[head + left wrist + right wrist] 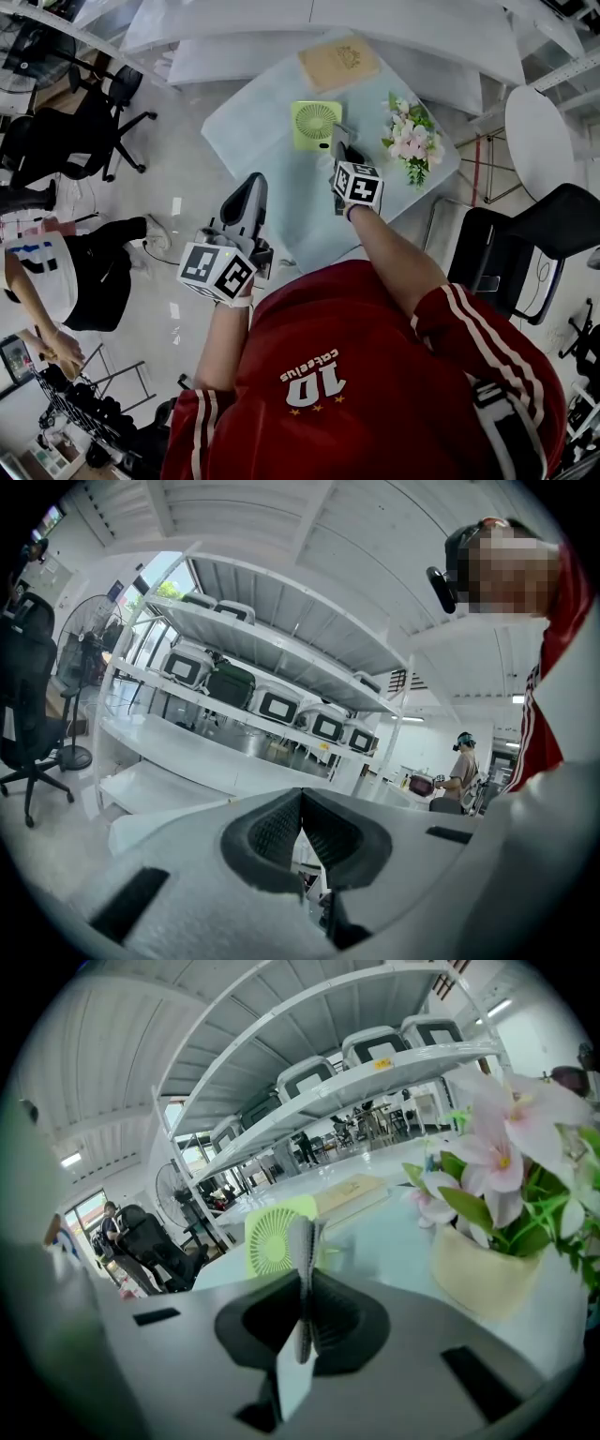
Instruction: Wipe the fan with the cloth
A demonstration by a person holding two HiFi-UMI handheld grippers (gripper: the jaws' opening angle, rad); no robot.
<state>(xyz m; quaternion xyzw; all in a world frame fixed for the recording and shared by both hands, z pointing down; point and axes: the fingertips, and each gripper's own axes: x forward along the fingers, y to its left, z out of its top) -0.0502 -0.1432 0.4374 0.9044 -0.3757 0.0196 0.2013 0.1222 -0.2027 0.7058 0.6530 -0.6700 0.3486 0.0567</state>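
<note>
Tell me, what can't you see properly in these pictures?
- Cloth: the right gripper view shows only its thin edge, pinched in the jaws, so its full size is unclear.
- Fan: in the same view, the cloth covers its right part.
- Book: in the head view, the cover print is too small to read.
- Flowers: in the right gripper view, they are cut off by the right edge.

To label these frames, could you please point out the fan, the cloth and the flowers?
fan (pixel 316 124), head view, grille centre.
cloth (pixel 301 1251), right gripper view, pinched folded edge.
flowers (pixel 410 139), head view, pink blooms.
</note>
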